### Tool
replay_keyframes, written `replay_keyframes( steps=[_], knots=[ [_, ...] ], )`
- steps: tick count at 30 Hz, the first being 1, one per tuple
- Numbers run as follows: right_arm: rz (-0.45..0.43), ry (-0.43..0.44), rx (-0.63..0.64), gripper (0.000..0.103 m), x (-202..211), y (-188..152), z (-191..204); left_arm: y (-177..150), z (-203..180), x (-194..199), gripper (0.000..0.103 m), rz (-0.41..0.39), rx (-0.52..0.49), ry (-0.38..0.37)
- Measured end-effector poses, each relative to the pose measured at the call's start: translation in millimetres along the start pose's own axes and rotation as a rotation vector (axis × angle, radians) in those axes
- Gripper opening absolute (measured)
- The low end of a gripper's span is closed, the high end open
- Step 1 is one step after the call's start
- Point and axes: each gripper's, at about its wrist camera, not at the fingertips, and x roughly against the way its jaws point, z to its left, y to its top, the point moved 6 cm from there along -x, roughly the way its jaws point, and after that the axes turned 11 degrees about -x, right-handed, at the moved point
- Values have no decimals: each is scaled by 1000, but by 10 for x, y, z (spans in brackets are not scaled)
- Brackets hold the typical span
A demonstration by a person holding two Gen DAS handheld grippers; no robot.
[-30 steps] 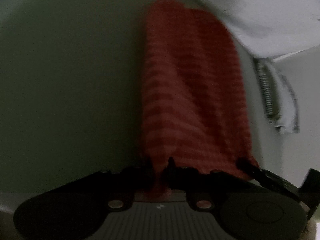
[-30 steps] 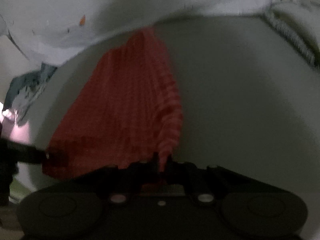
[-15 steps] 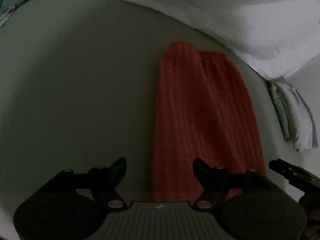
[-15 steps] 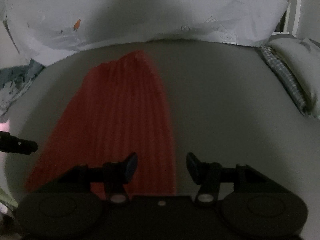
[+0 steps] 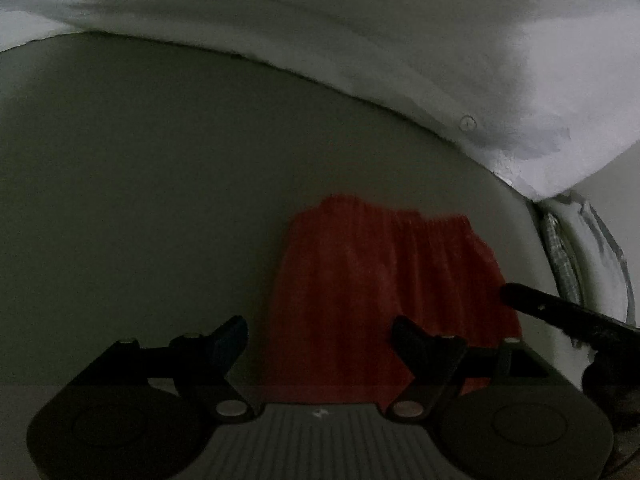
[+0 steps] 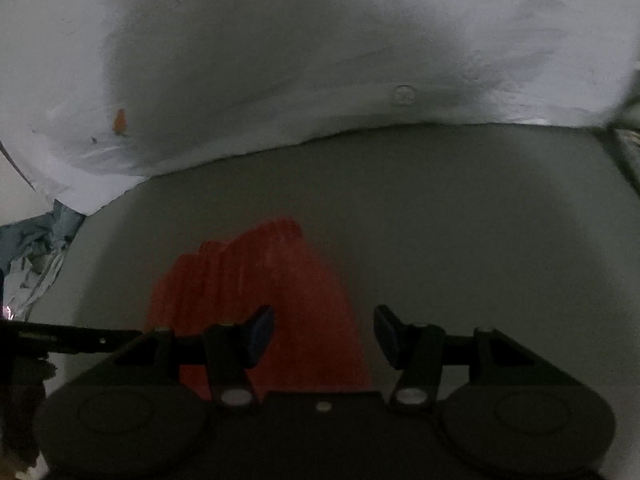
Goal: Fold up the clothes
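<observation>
Both grippers off the red cloth, fold laid down.

L gripper (image 5: 318,344): jaws spread and opening, nothing pinched; a sec ago they clamped the red cloth (image 5: 384,296), which now lies flat on the grey surface (image 5: 160,200) near its front edge, below the white sheet (image 5: 400,40). R gripper (image 6: 324,332): jaws apart, empty too, cloth's right edge under them. Looks like this fold's done; next prob. another fold or a fresh garment.

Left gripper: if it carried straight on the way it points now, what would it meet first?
Most likely the red cloth lying flat ahead. The left gripper is opening, nothing between its fingers, aimed downward at the cloth's left part. Depth is unclear, so it might land on the grey surface beside it.
</observation>
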Motion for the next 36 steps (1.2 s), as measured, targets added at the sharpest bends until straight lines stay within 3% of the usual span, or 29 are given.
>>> replay_keyframes(
  steps=[3, 4, 7, 9, 12, 13, 14, 17, 21, 27, 31, 36],
  knots=[
    [51, 29, 64, 56, -369, 187, 62, 163, 0, -220, 80, 20, -18, -28],
    [76, 42, 88, 56, -476, 217, 89, 201, -4, -272, 85, 25, -28, -36],
    [155, 89, 175, 55, -775, 268, 191, 301, -82, -342, 85, -2, -79, -84],
    [166, 102, 243, 53, -905, 273, 258, 327, -130, -402, 84, -23, -115, -63],
    [172, 134, 307, 29, -1033, 256, 361, 344, -207, -439, 61, -55, -181, -9],
    [164, 143, 330, 23, -1050, 247, 402, 350, -224, -447, 43, -64, -196, 12],
    [152, 147, 357, 18, -1054, 240, 441, 357, -242, -454, 33, -72, -211, 33],
    [118, 162, 381, 12, -980, 272, 530, 420, -274, -420, 20, -89, -198, 30],
    [38, 171, 425, 11, -654, 304, 633, 478, -420, -53, 20, -148, -247, 28],
    [-125, 167, 554, 12, 136, 181, 803, 314, -975, 684, 21, -255, -468, 66],
    [-206, 139, 681, 12, 690, -93, 835, 37, -1331, 1077, 22, -298, -596, 101],
    [-245, 107, 761, 12, 1194, -529, 750, -508, -1680, 1409, 23, -321, -695, 137]
  ],
)
